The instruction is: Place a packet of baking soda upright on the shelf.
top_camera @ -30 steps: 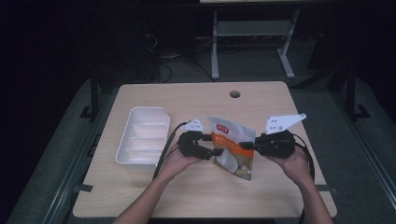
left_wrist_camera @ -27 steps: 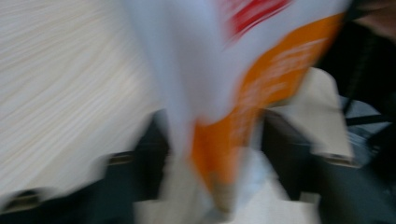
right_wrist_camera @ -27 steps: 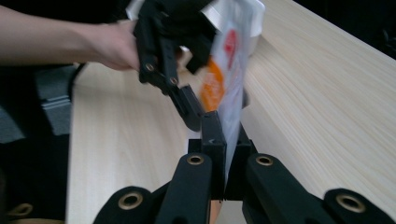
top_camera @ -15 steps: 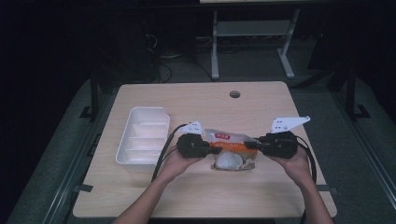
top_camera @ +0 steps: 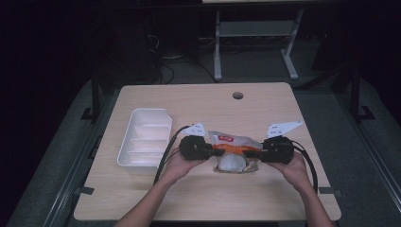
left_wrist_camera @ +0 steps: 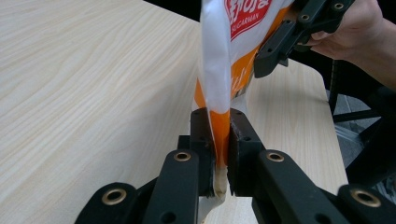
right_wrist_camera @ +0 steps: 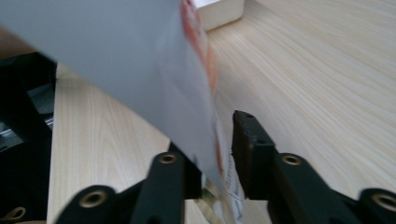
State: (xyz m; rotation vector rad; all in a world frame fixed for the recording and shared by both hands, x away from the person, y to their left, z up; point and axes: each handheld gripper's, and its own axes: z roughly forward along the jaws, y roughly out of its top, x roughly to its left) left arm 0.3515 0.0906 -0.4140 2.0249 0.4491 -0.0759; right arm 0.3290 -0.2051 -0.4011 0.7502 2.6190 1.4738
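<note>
Jaws clamp from both ends: the left gripper (left_wrist_camera: 219,140) pinches the orange edge of a snack bag (top_camera: 234,146) between its two black pads, having just closed on it, while the right gripper (right_wrist_camera: 219,154) has the bag's opposite edge between its jaws, which have just eased slightly wider; a thin gap shows beside one pad, so whether they press cannot be told for certain. The bag, orange and white with a red label, hangs stretched level between the two grippers above the front half of a pale wooden table (top_camera: 189,101), its clear lower part sagging toward the tabletop. To the bag's left, well apart, lies a white compartment tray (top_camera: 146,137). Beyond the bag, near the table's far edge, sits a round cable hole (top_camera: 238,95). Farther back, in a dark room, stand the legs of a grey metal stand (top_camera: 255,47) on a dark floor. A second ago the bag stood taller and tilted between the grippers; it now lies flatter and lower, and the right hand (top_camera: 293,165) has sunk toward the table.
</note>
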